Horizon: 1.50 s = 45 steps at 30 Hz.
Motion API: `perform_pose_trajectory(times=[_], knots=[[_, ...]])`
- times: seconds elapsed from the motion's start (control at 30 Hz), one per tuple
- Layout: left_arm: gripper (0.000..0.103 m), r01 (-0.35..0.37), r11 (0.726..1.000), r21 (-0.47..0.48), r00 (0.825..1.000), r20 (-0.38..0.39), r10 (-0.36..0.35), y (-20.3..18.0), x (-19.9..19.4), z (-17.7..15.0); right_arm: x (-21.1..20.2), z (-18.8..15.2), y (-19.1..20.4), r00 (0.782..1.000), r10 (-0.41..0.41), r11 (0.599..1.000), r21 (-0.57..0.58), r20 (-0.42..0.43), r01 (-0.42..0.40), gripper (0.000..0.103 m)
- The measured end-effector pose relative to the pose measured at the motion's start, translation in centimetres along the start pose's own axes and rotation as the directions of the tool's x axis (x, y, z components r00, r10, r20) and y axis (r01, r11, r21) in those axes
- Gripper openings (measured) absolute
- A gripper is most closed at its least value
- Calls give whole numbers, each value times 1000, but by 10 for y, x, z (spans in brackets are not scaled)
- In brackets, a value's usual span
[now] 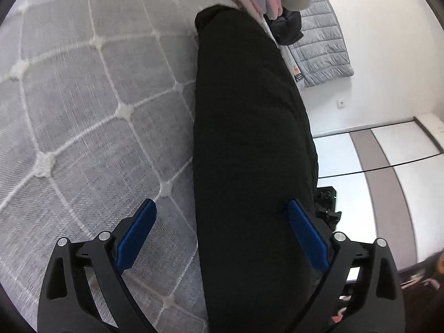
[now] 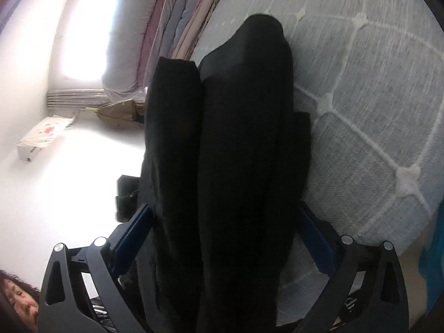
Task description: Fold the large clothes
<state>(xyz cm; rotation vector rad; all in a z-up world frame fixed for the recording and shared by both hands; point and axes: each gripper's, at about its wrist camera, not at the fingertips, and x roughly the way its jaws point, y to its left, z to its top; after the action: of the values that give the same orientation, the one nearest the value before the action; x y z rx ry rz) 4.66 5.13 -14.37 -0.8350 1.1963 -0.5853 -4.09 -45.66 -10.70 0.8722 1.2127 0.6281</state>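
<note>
The black garment (image 1: 249, 138) is lying in a long, narrow band on the quilted mattress (image 1: 91, 116), and its long axis is running straight away from both grippers toward the far end of the bed. In the left wrist view the left gripper (image 1: 222, 233) is standing wide open, straddling the near end of the band; one blue pad is over bare mattress, the other is lying against the cloth's right edge, and nothing is clamped. In the right wrist view the right gripper (image 2: 224, 236) is likewise spread wide with the folded layers running between its fingers, the pads not pressing in. Both are sitting about equally near the near end, so neither hand looks better placed. At the far end a stack of folded bedding (image 2: 177, 19) is lying just beside the garment's tip, limiting room there. A grey quilted piece (image 1: 322, 47) is hanging beyond the bed, well apart.
</note>
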Motion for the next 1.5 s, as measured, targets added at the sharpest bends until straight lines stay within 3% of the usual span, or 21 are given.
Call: perform_pose_trajectory(times=[0.27, 0.3, 0.37, 0.47, 0.53, 0.57, 0.6, 0.63, 0.67, 0.8, 0.93, 1.23, 1.5], knots=[[92, 146, 989, -1, 984, -100, -146, -10, 24, -1, -3, 4, 2, 995, 63, 998, -16, -82, -64, 97], [94, 145, 989, 10, 983, -114, -143, -15, 28, -2, -3, 6, 3, 995, 48, 999, -18, -86, -50, 97], [95, 73, 994, 77, 985, -160, -60, -24, 44, -6, 4, 1, 2, 995, -18, 999, -45, -100, 13, 97], [97, 85, 994, 61, 983, -169, -74, -26, 61, -3, 8, 2, 7, 995, -53, 998, -39, -82, 50, 98], [94, 70, 995, 67, 988, -146, -59, -28, 65, -2, 11, -2, 17, 997, -50, 995, -87, -58, 45, 96], [86, 39, 995, 87, 991, -131, -27, -32, 66, -3, 12, -7, 22, 998, -50, 993, -110, -36, 46, 94], [79, 16, 995, 101, 992, -124, -4, -35, 67, -3, 12, -10, 24, 999, -50, 992, -113, -18, 48, 89], [76, -1, 994, 112, 994, -113, 14, -38, 66, -5, 11, -14, 24, 998, -61, 993, -105, 1, 60, 62], [69, -12, 993, 119, 994, -103, 24, -39, 63, -6, 9, -17, 23, 999, -47, 995, -90, 24, 49, 56], [53, -101, 971, 216, 993, -36, 112, -62, 55, -12, 0, -27, 36, 995, -43, 993, -102, 87, 52, 45], [48, -138, 940, 313, 990, 34, 135, -90, 46, -20, 0, -36, 58, 993, -14, 991, -132, 121, 30, 43], [47, -160, 899, 407, 982, 159, 102, -123, -37, -16, 17, -30, 129, 990, 70, 969, -242, 120, -39, 43], [47, -250, 898, 362, 949, 277, 152, -82, -160, 11, 138, 10, 196, 992, 125, 945, -307, 16, -114, 43]])
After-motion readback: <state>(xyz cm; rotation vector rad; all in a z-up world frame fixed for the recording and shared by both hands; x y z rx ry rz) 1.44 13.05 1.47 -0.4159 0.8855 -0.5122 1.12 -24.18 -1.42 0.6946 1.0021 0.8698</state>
